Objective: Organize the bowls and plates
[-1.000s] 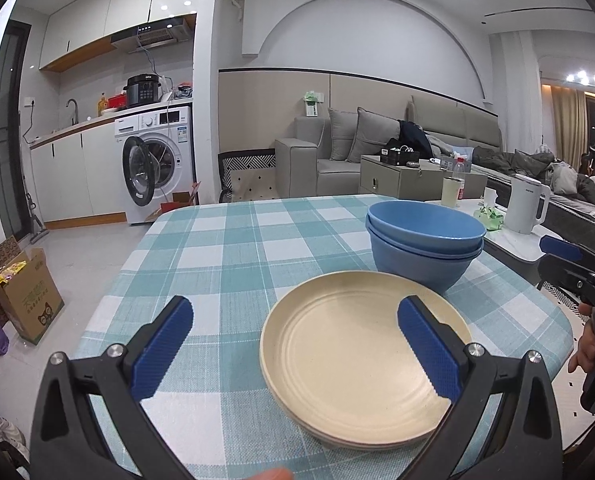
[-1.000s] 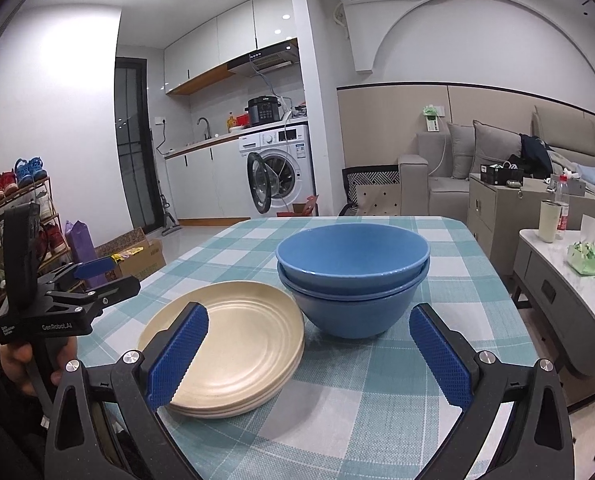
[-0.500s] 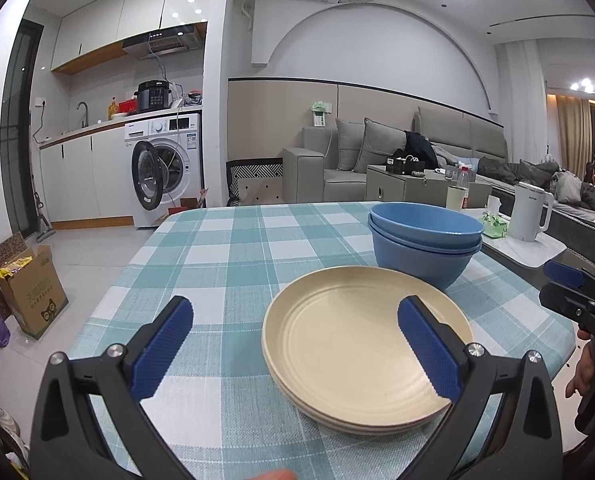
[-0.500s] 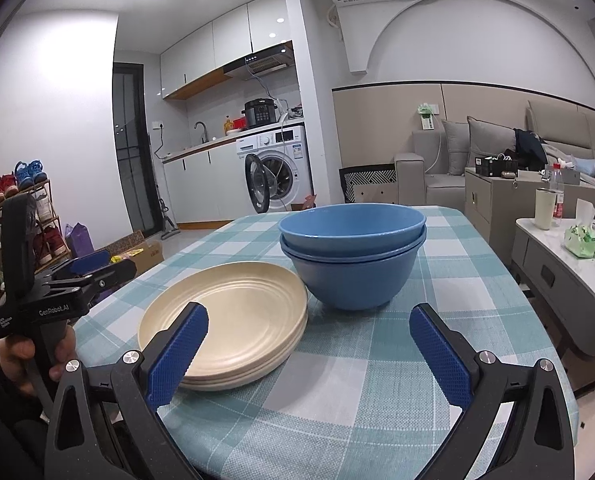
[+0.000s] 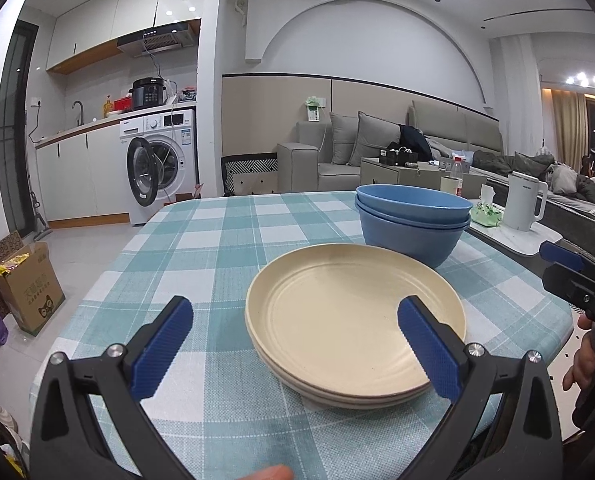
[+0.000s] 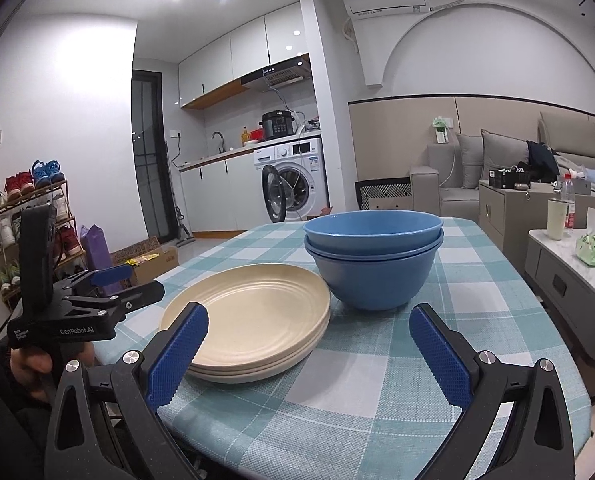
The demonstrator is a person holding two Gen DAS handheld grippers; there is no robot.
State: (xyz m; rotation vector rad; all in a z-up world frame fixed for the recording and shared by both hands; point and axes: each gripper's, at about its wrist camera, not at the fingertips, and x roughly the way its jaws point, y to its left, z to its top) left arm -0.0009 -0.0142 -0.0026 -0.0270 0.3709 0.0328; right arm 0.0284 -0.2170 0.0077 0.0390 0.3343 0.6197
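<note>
Your left gripper (image 5: 295, 344) and right gripper (image 6: 309, 354) match: black angular plastic frames, each finger faced with a blue cross-hatched pad (image 5: 162, 348) and pinned with silver round-head screws (image 6: 484, 357). Seen from the right wrist view, your left unit carries white lettering "GenRobot.AI" on its black side plate (image 6: 77, 331), a black slab-like block standing on top, and a thin dark cable trailing off behind. Your sleeve (image 6: 1, 432) is dark.

The plates (image 5: 353, 320) are hiding the bowls' (image 5: 411, 224) base in the left view, while the frame edge is cutting off the right hand-held gripper (image 5: 569, 268) and the surface's (image 6: 377, 420) near edge.
</note>
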